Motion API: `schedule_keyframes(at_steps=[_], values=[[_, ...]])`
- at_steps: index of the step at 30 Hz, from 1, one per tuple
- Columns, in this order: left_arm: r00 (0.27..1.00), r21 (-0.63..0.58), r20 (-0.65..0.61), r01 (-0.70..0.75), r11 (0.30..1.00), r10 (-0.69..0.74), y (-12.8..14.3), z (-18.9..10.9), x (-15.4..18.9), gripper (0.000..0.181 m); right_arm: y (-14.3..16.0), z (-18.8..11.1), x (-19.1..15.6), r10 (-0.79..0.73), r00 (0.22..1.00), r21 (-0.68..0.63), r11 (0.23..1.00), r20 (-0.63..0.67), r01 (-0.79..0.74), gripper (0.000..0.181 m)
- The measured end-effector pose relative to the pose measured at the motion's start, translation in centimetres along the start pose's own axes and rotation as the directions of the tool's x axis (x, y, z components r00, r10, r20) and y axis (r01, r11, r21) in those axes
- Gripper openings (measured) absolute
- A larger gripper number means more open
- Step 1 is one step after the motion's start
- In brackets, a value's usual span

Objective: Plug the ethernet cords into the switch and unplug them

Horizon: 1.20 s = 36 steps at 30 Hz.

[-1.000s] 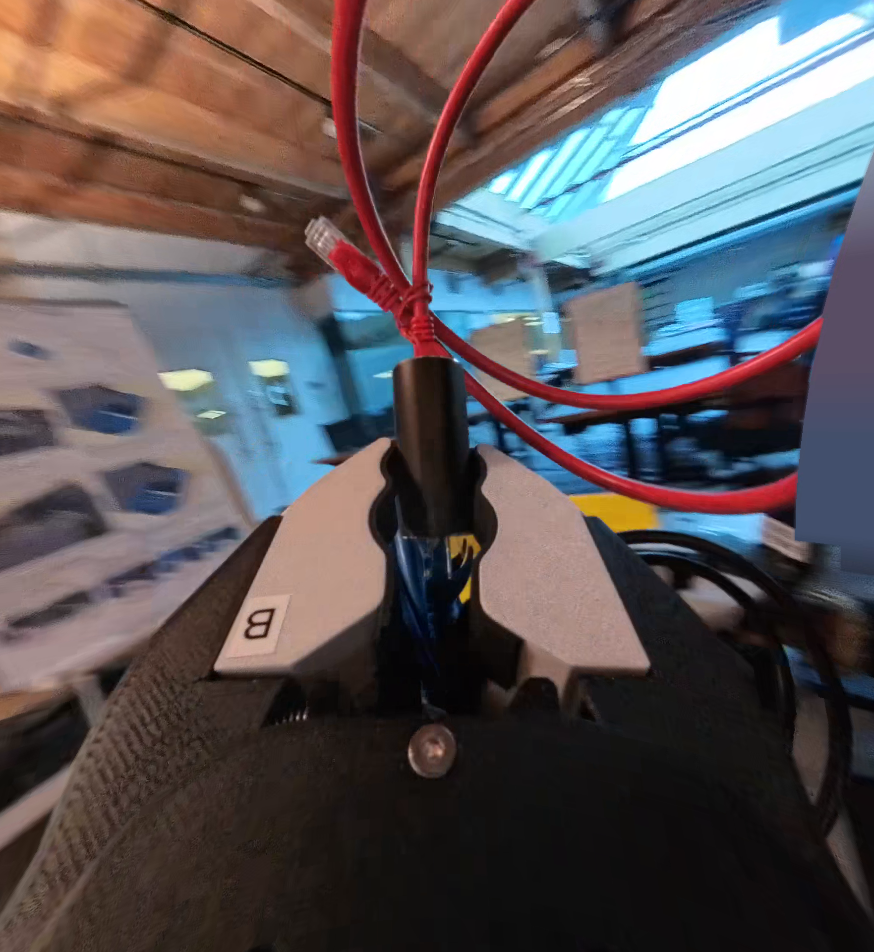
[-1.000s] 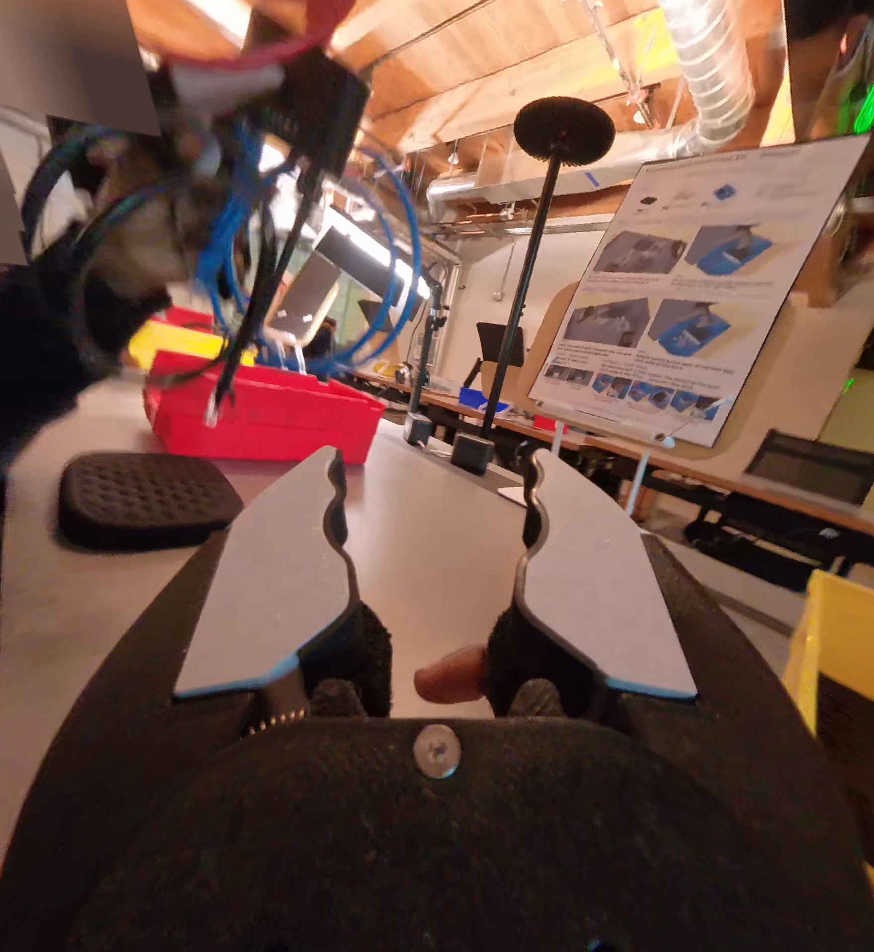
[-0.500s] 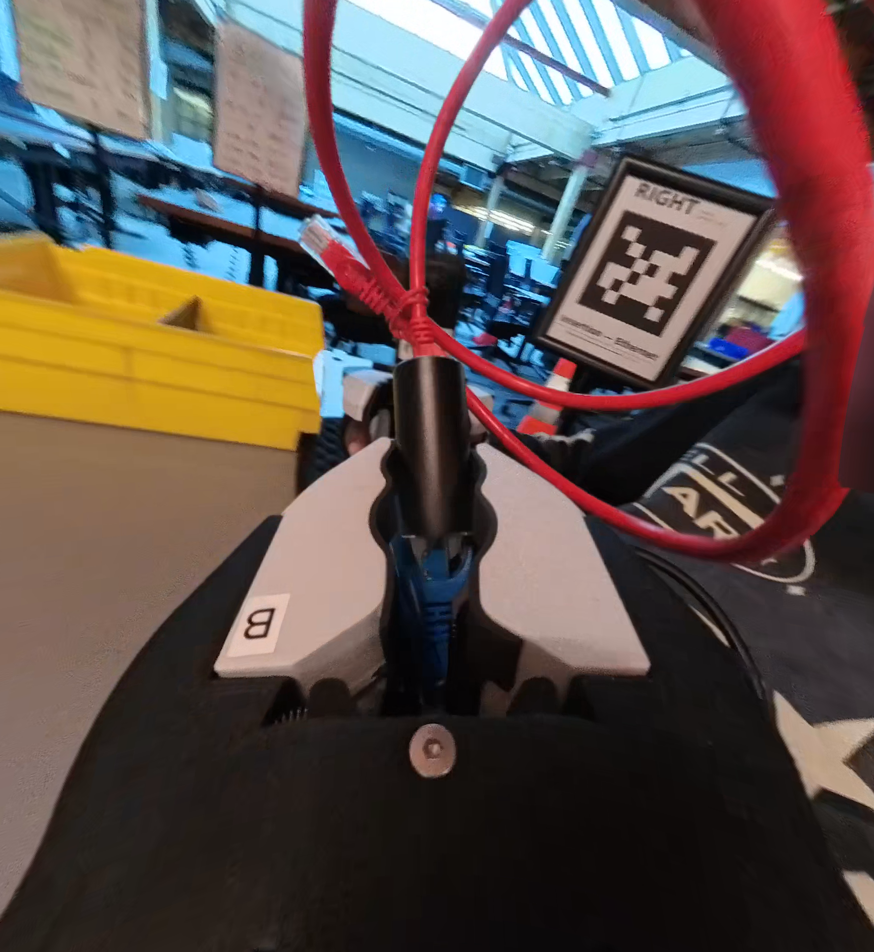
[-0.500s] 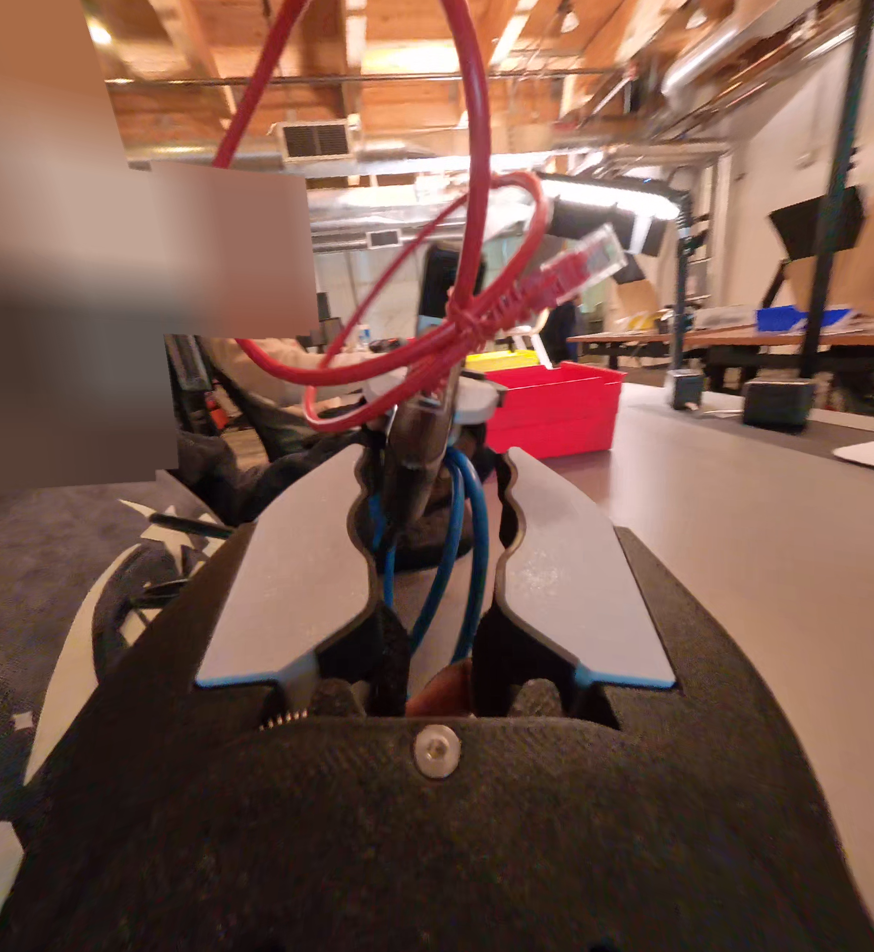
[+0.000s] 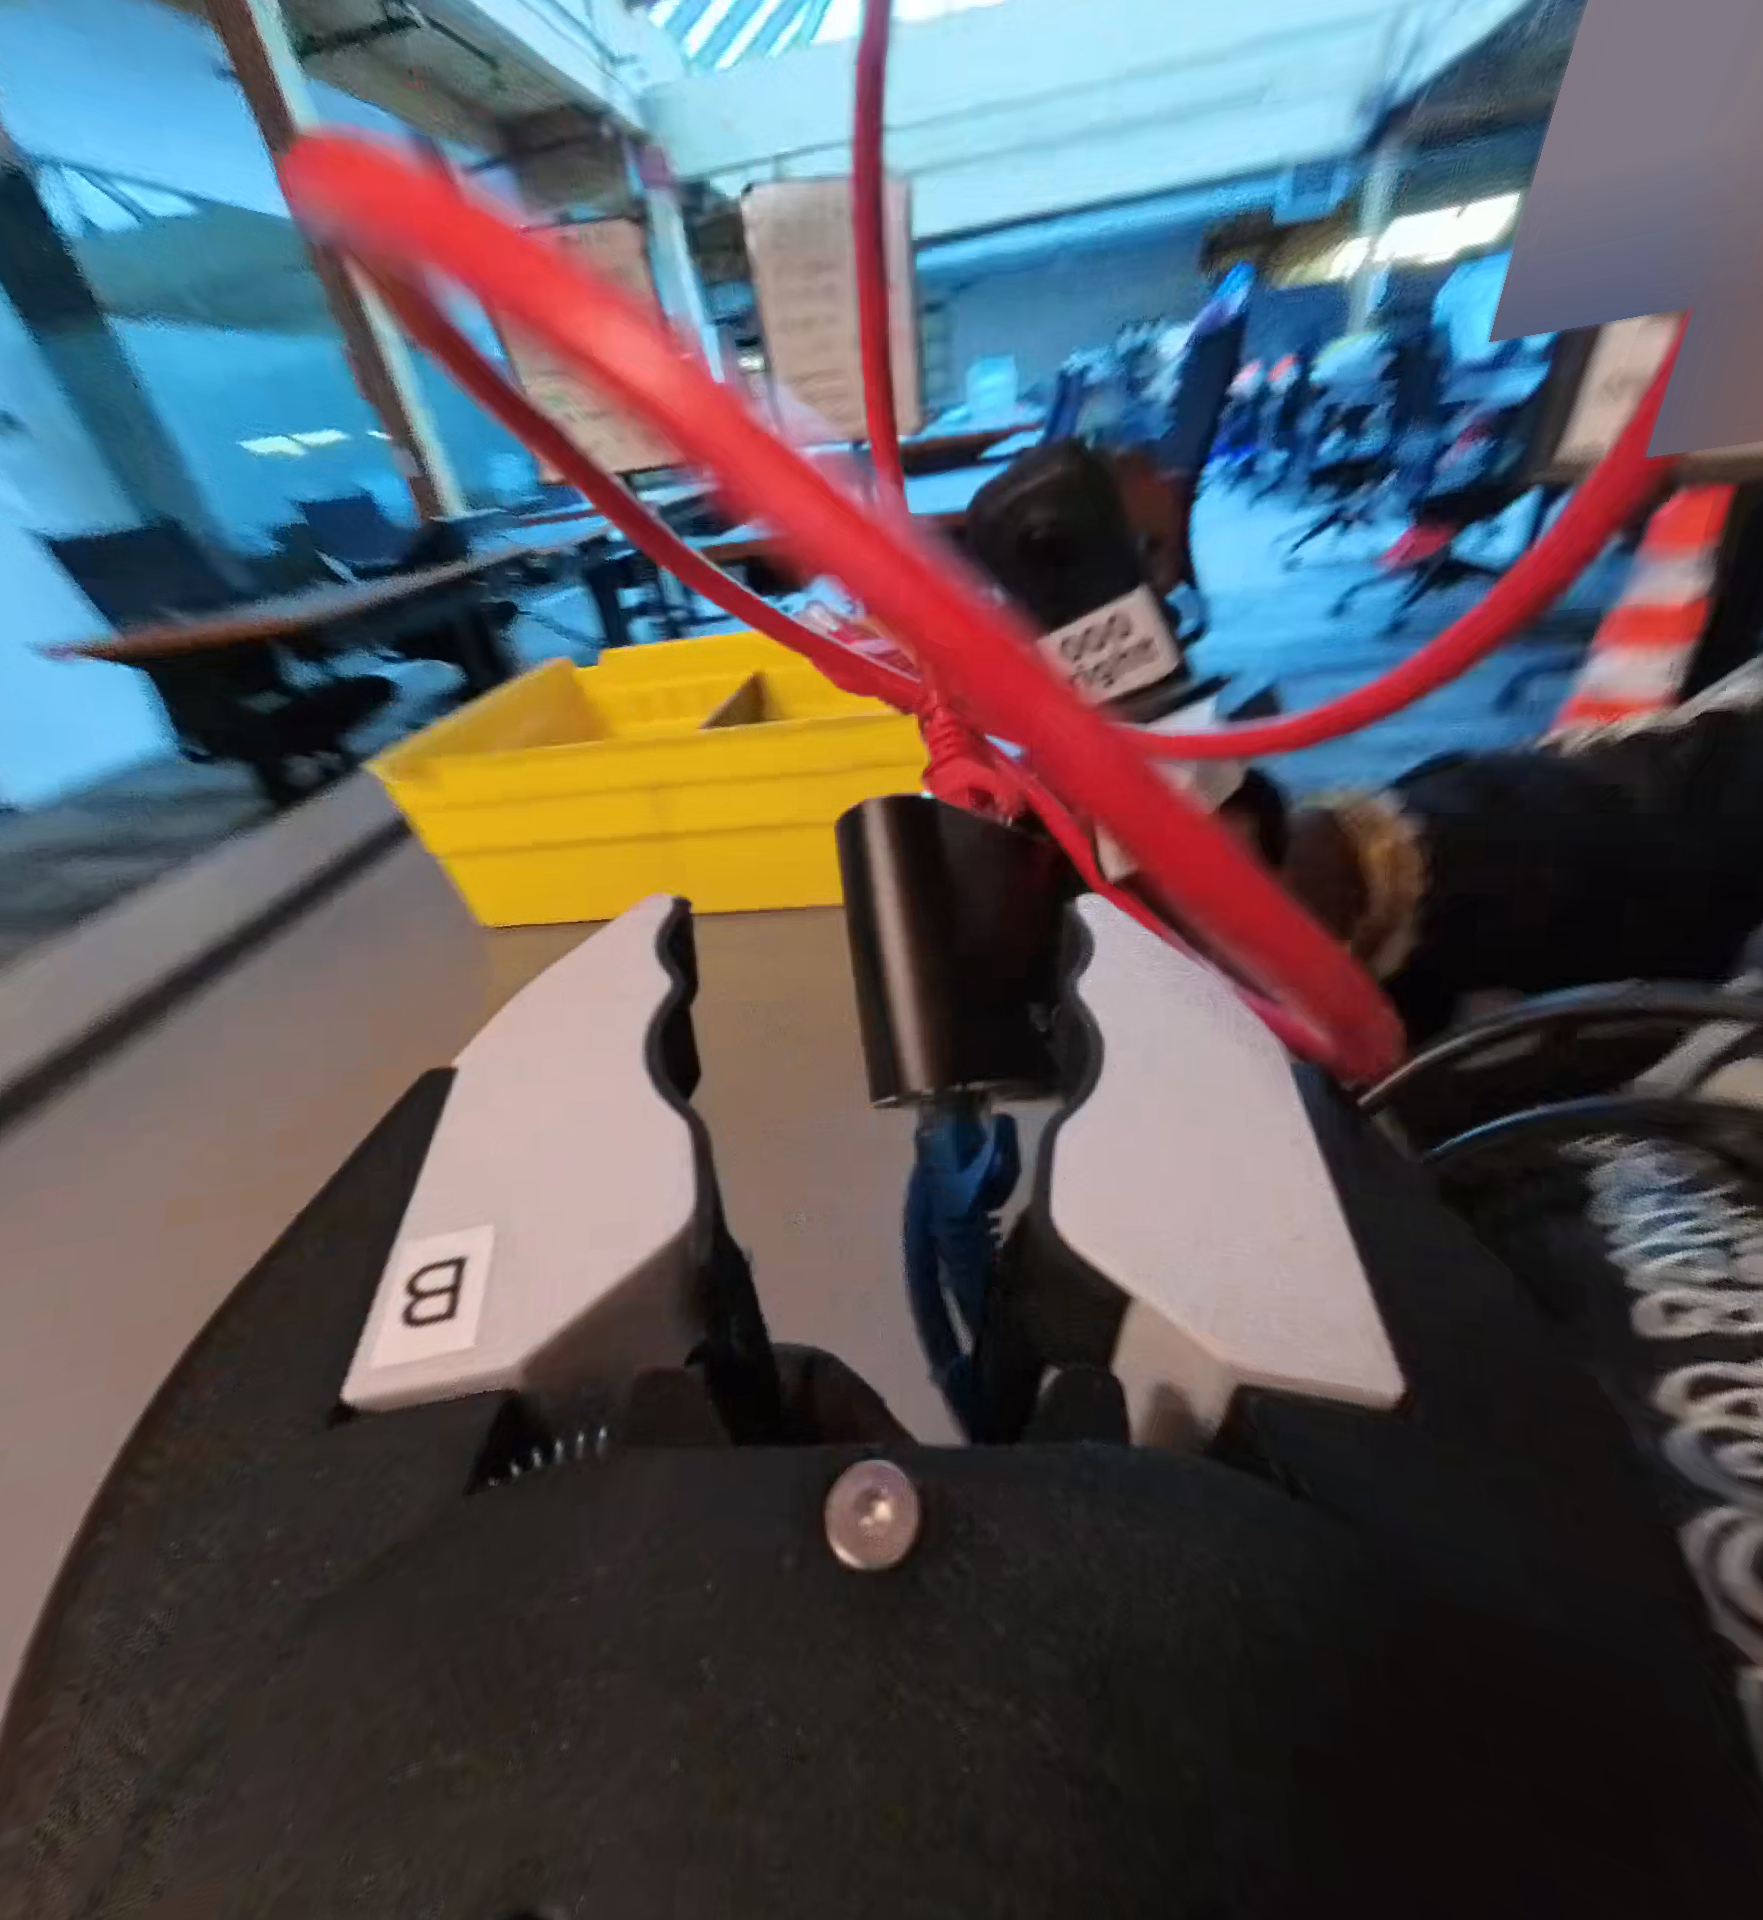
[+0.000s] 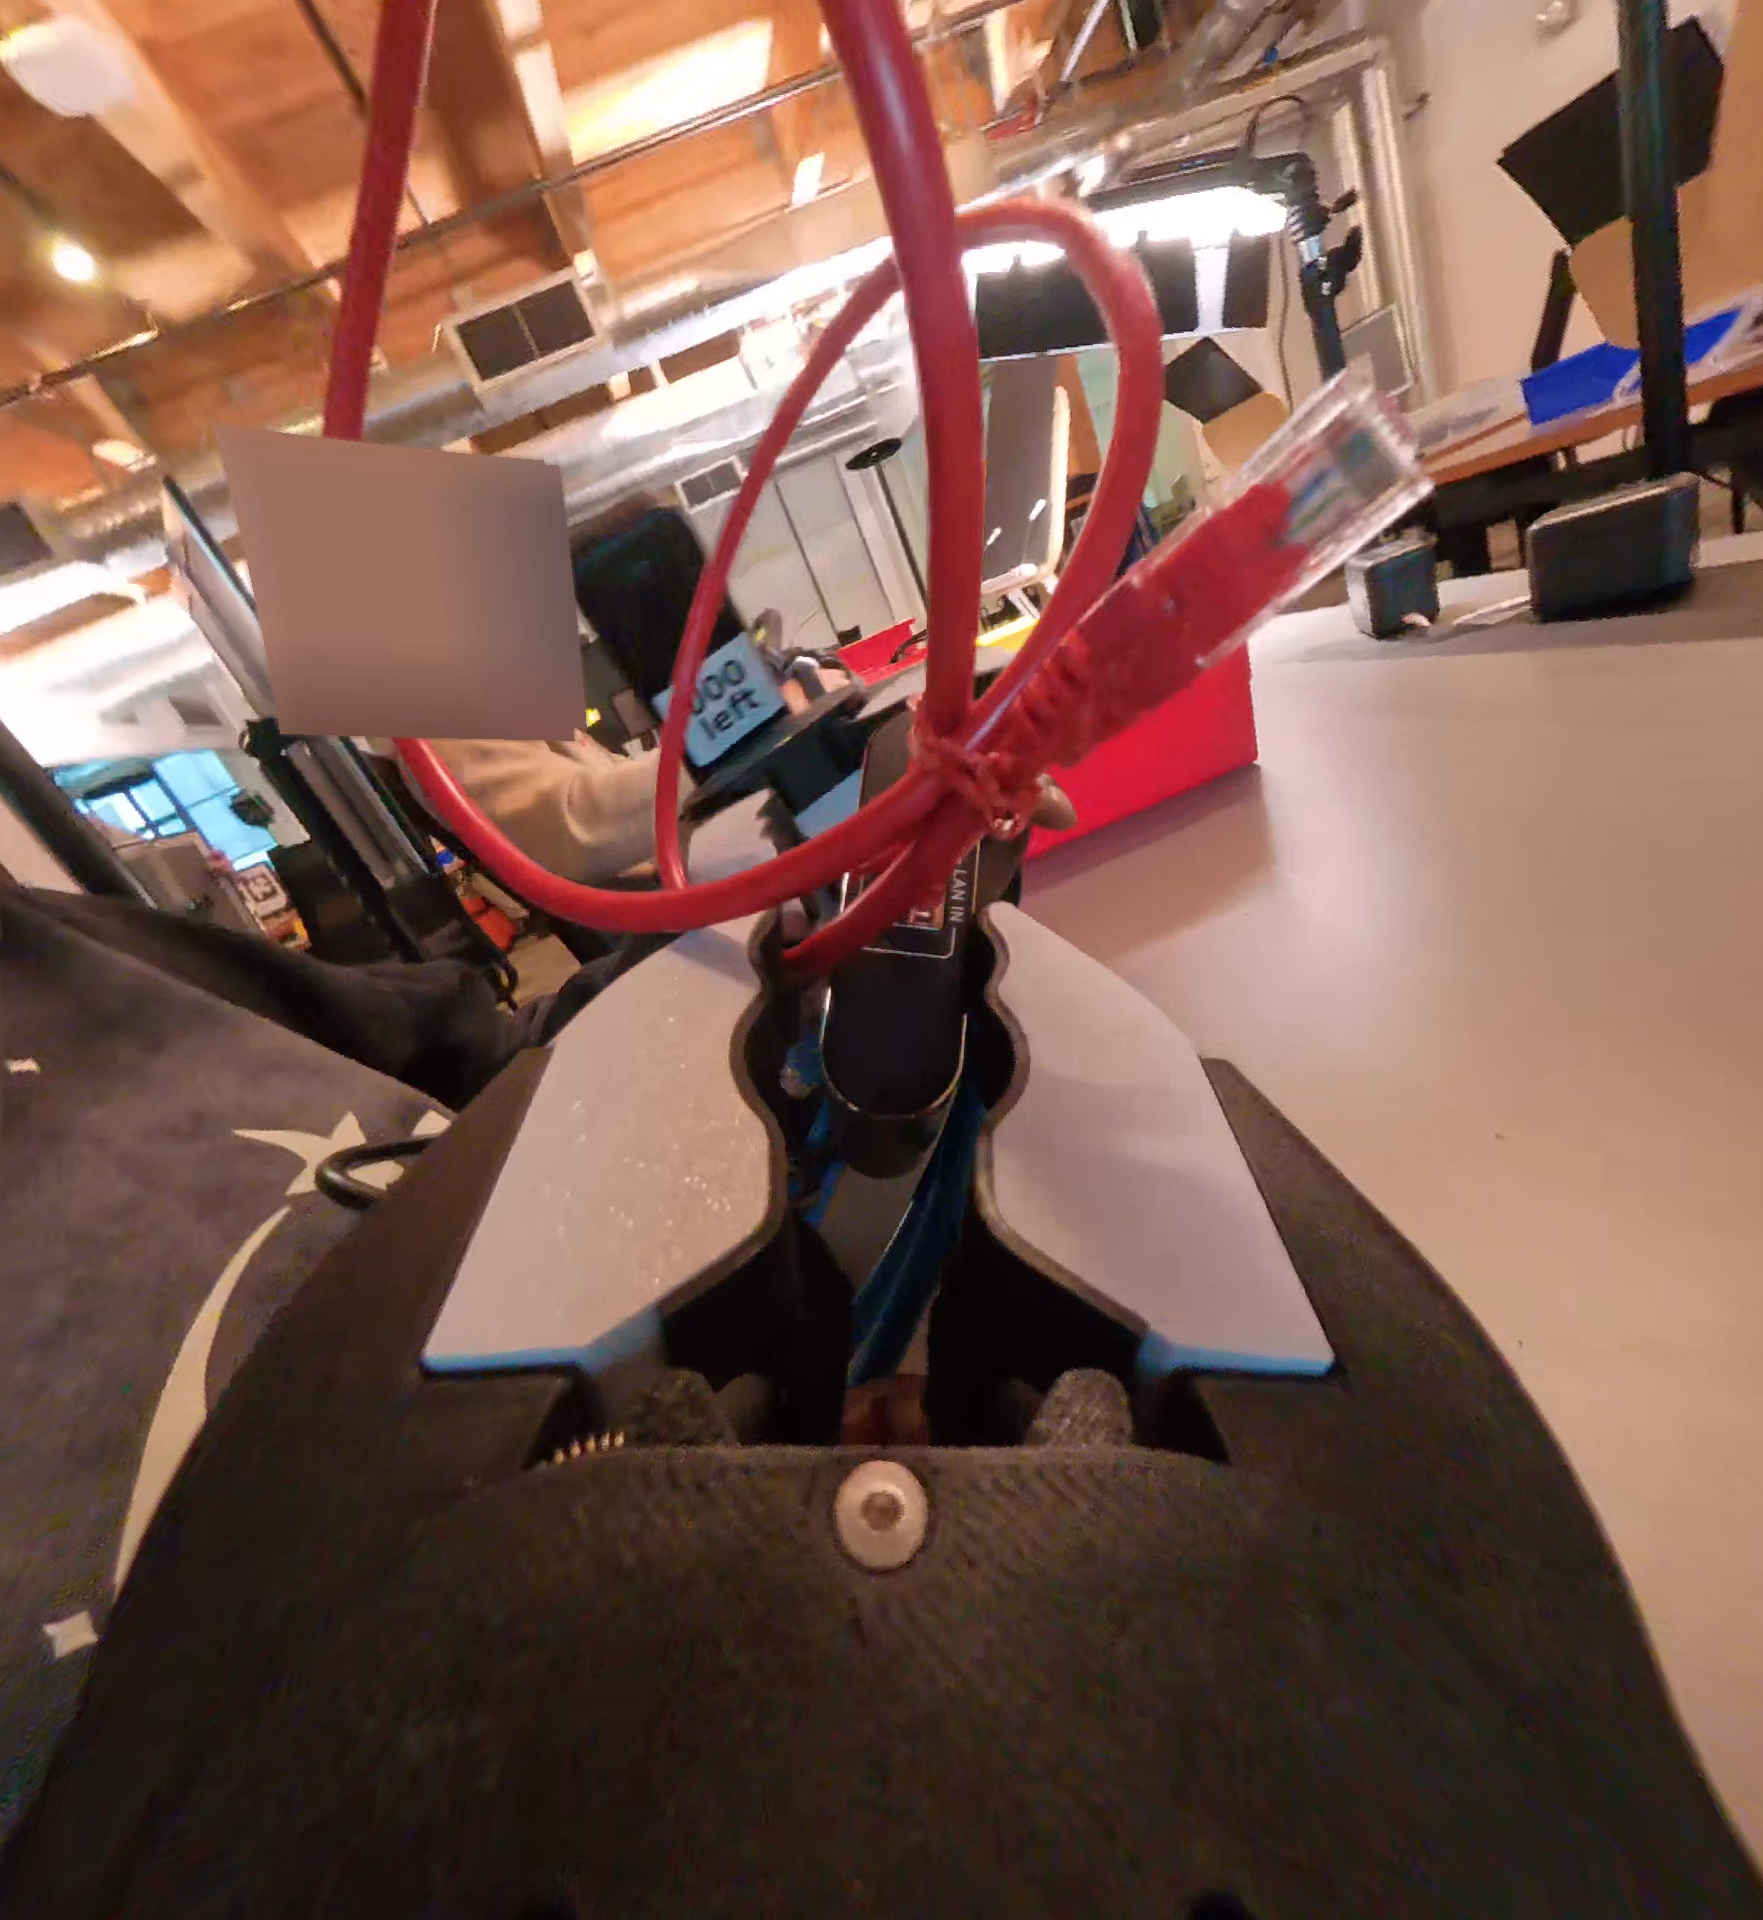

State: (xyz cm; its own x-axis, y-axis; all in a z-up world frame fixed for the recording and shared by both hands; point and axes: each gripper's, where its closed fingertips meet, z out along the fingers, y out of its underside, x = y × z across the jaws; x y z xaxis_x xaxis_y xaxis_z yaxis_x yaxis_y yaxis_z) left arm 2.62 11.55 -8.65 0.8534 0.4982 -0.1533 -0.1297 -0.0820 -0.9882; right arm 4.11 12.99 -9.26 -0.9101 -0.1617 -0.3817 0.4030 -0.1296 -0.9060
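Note:
The switch, a small black box point(image 5: 950, 956), stands upright between my two grippers. My right gripper point(image 6: 877, 925) is shut on the switch point(image 6: 898, 1039). My left gripper point(image 5: 877, 914) is open, and the switch leans against its right finger point(image 5: 1199, 1143). A red ethernet cord point(image 6: 939, 416) is looped and tied above the switch, and its clear plug point(image 6: 1313, 488) hangs free, pointing up right. The red cord also shows, blurred, in the left wrist view point(image 5: 960, 644). Blue cords point(image 6: 918, 1226) hang from the bottom of the switch; they also show in the left wrist view point(image 5: 960, 1226).
A yellow bin point(image 5: 648, 790) stands on the grey table point(image 5: 181, 1143) ahead of the left gripper. A red bin point(image 6: 1168, 727) and black stand bases point(image 6: 1604, 561) stand on the table point(image 6: 1531, 987) beyond the right gripper. A person's dark clothing point(image 6: 181, 1143) lies close at the left. Only a small space, under 4 cm, lies between the two pairs of fingers.
My left gripper has opened and let go of the switch. My right gripper has moved in and shut on it. Both views have swung round.

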Motion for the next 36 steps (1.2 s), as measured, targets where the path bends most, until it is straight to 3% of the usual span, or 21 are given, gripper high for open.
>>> schedule_keyframes(at_steps=[2, 3, 5, 9, 12, 16, 19, 22, 25, 27, 29, 32, 36], values=[[0.992, -0.077, 0.035, -0.118, 0.990, 0.121, 1.1, 0.0, -0.2, 0.069, -0.1, 0.0, 0.2, 0.004, 1.000, 0.006, 1.000, -0.013, -0.004, 0.032], [0.993, -0.109, -0.008, -0.120, 0.987, 0.120, 1.7, 0.1, 0.4, 0.067, 0.0, 0.0, 0.1, 0.000, 1.000, 0.006, 1.000, -0.010, 0.001, 0.032], [0.992, -0.158, -0.124, -0.050, 0.986, 0.031, 2.7, 0.4, 2.2, 0.049, 0.1, 0.1, -0.2, -0.008, 1.000, -0.001, 1.000, 0.010, 0.008, 0.032], [0.947, -0.108, -0.256, 0.170, 0.979, -0.193, 1.1, 0.0, 3.5, 0.030, 0.2, -0.4, -1.9, 0.024, 0.987, -0.025, 0.999, 0.160, -0.021, 0.040], [0.920, -0.090, -0.276, 0.264, 0.960, -0.279, 0.5, -0.4, 3.1, 0.028, 1.0, -0.8, -2.8, 0.002, 0.976, -0.090, 0.996, 0.217, 0.018, 0.068], [0.891, -0.105, -0.286, 0.336, 0.936, -0.352, 0.7, -0.5, 2.9, 0.027, 1.7, -0.4, -2.4, -0.110, 0.983, -0.120, 0.985, 0.148, 0.128, 0.066], [0.859, -0.054, -0.331, 0.396, 0.917, -0.390, -0.5, -0.9, 3.0, 0.026, 1.7, -0.9, -3.1, -0.148, 0.971, -0.138, 0.975, 0.189, 0.175, 0.072], [0.838, -0.006, -0.362, 0.435, 0.901, -0.407, -1.6, -1.4, 2.8, 0.025, 1.0, -1.3, -2.3, -0.186, 0.974, -0.149, 0.967, 0.130, 0.205, 0.063], [0.817, -0.053, -0.389, 0.443, 0.895, -0.427, -1.0, -1.2, 3.4, 0.025, 1.1, -0.6, -1.4, -0.232, 0.971, -0.130, 0.963, 0.056, 0.238, 0.050], [0.808, -0.093, -0.396, 0.439, 0.894, -0.437, -0.3, -0.8, 4.0, 0.025, 2.1, 0.2, -1.8, -0.250, 0.965, -0.158, 0.953, 0.080, 0.260, 0.031], [0.812, -0.114, -0.386, 0.429, 0.896, -0.438, 0.1, -0.7, 4.0, 0.026, 2.6, 0.5, -1.7, -0.263, 0.962, -0.160, 0.949, 0.068, 0.271, 0.029], [0.847, -0.104, -0.334, 0.402, 0.910, -0.413, 0.3, -0.5, 3.4, 0.028, 2.0, 0.6, -1.4, -0.148, 0.987, -0.106, 0.982, 0.058, 0.154, 0.027], [0.930, 0.029, -0.234, 0.297, 0.954, -0.283, -0.7, -0.4, 2.1, 0.063, -0.1, -0.1, 0.3, 0.054, 0.998, 0.049, 0.997, 0.015, -0.055, 0.024]])
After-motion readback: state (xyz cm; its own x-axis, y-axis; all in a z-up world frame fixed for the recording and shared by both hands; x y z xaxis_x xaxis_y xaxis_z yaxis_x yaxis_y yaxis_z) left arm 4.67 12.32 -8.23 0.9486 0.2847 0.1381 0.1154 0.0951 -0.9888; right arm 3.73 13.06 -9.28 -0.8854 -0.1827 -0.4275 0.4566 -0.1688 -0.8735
